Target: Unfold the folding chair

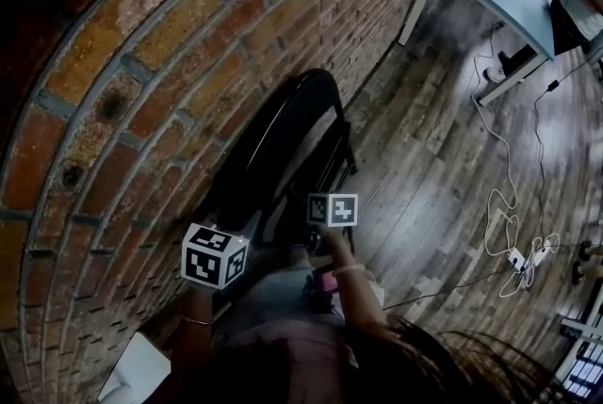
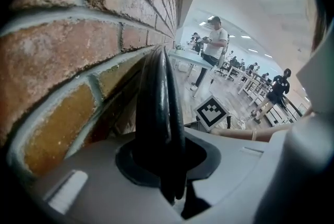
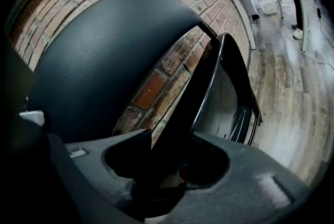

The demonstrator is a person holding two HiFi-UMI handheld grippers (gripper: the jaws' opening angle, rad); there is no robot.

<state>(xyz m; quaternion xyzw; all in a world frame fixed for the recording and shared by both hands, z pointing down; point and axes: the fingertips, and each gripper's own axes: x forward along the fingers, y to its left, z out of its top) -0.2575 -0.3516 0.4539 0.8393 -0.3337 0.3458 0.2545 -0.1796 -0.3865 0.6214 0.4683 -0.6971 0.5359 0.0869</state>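
Left gripper (image 2: 175, 194): lower end of folding chair (image 2: 159, 108) edge sunk out of sight in jaw throat. People (image 2: 214, 43) far ahead too small to detail.
Right gripper (image 3: 167, 176): pad contact on chair lost in shadow between jaws; grip not told.
Head view: both jaws and chair's near end hidden under marker cubes. White object (image 1: 141, 369) behind left gripper cut by bottom edge, kind not told.
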